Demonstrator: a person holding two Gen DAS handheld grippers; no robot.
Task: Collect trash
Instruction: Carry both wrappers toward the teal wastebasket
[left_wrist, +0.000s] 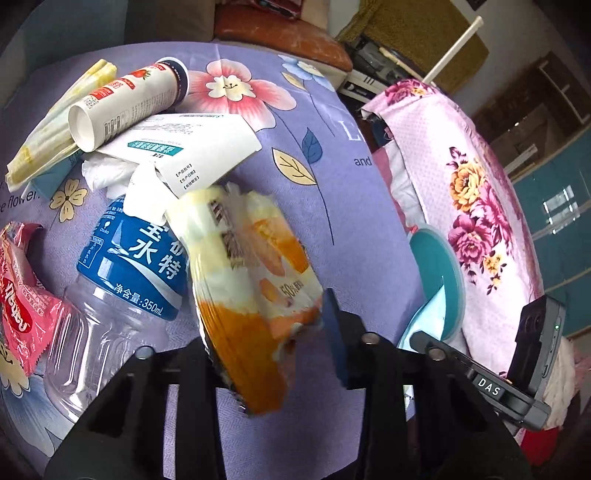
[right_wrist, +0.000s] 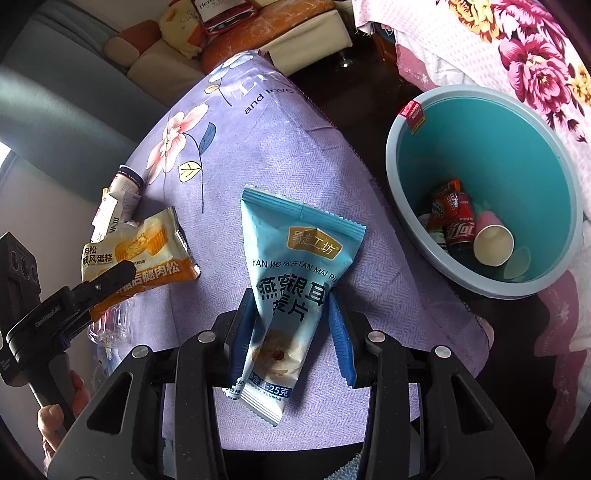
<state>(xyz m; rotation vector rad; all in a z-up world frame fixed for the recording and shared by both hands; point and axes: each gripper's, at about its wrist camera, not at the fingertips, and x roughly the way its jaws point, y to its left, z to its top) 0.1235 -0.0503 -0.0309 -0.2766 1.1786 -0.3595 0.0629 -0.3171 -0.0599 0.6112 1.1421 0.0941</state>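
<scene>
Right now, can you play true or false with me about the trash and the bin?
1. The right gripper holds a light blue snack packet. True.
2. The teal bin is empty. False: a red can and a paper cup lie inside.
3. The left gripper holds an orange and white wrapper. True.
4. The clear bottle with the blue label stands upright. False: it lies on its side on the purple cloth.
5. A pink wrapper lies beside the bottle. True.
</scene>
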